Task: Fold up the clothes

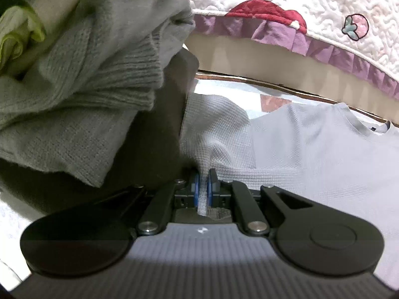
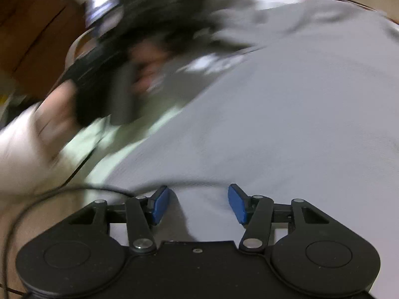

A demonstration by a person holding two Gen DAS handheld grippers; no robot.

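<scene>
Left wrist view: the left gripper [image 1: 204, 186] has its jaws pinching a fold of the pale shirt [image 1: 311, 149], which lies spread below a quilt [image 1: 299, 7]; a grey sweater [image 1: 87, 87] hangs at left. Right wrist view, blurred: the right gripper [image 2: 198, 205] shows jaws spread, holding nothing, just over the shirt [image 2: 274, 124].

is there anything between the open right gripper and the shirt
Nothing visible. The right gripper is open with the pale shirt directly ahead between its pads. The left gripper is shut on a fold of the shirt.
</scene>
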